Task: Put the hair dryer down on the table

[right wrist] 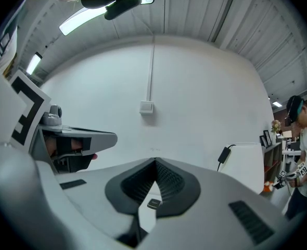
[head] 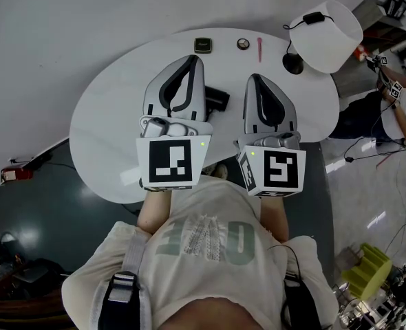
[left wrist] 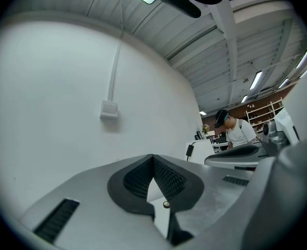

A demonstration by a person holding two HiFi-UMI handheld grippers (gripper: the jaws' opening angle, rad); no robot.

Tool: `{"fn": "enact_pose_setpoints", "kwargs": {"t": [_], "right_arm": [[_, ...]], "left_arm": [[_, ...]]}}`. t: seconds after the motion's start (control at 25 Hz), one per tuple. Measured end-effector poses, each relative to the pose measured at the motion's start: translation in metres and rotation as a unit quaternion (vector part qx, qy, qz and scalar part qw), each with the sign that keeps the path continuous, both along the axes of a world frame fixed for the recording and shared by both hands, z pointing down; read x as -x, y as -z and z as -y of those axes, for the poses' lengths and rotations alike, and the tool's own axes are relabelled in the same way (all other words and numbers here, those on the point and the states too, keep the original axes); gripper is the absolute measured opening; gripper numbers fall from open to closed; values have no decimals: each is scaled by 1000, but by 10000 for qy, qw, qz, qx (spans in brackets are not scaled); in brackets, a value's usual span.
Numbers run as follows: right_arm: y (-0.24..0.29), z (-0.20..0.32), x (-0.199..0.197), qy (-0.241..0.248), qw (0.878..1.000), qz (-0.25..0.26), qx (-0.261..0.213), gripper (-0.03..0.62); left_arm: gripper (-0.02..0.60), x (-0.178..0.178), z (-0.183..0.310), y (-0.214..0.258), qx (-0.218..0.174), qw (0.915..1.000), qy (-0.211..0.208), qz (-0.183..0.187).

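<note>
left gripper point(head: 192, 60): jaws together, empty, level over table point(head: 113, 108) | right gripper point(head: 255, 78): jaws together, empty, over table | hair dryer point(head: 218, 100): dark body lying on table, seemingly set down, so neither claw needs a grip

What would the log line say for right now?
left gripper: shut, empty | right gripper: shut, empty | hair dryer: on table

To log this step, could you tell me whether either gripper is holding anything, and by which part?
Nothing is held: the left gripper and right gripper are both shut and empty.
</note>
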State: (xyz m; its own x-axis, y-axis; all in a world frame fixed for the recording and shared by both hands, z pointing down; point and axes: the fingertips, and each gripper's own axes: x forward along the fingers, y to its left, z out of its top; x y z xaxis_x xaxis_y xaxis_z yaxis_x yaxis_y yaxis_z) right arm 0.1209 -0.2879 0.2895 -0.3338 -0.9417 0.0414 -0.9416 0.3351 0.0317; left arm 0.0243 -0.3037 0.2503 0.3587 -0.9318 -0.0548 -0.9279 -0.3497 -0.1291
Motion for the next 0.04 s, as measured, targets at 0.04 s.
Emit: {"fn": "enact_pose_setpoints", "kwargs": {"t": [0.04], "right_arm": [[-1,0,1,16,10000,7,27,5]], "left_arm": [[6,0,0,0,-7,10000,-4,11]]}}
